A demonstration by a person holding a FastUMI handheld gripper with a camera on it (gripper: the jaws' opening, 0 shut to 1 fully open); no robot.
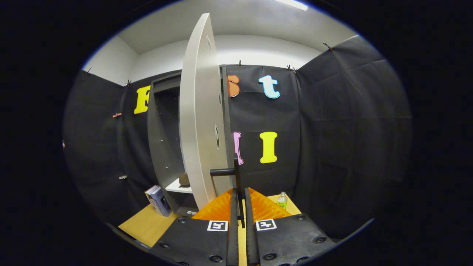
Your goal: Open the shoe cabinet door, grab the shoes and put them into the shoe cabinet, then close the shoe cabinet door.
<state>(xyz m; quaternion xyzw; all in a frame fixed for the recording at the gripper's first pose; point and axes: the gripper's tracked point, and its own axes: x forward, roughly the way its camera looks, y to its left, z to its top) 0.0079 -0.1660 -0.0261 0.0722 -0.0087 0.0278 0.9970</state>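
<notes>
door (201,122) ajar before cabinet (162,147), books (158,200) left, bottle (282,200) right

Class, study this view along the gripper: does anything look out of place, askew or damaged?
Nothing stands out. The gripper is shut on the black handle of the cabinet door, which stands partly open. A small bottle stands upright on the table; books lean beside the cabinet.

Black cloth (332,122) hangs around the booth on the left, far and right sides, pinned up with small clips. Above it rise plain white walls (255,50) and a white ceiling, where a strip light (293,3) glows far right. A light wooden table (146,225) lies near. On it, a few books (158,200) lean at the left and a small bottle (282,200) stands at the right.
</notes>
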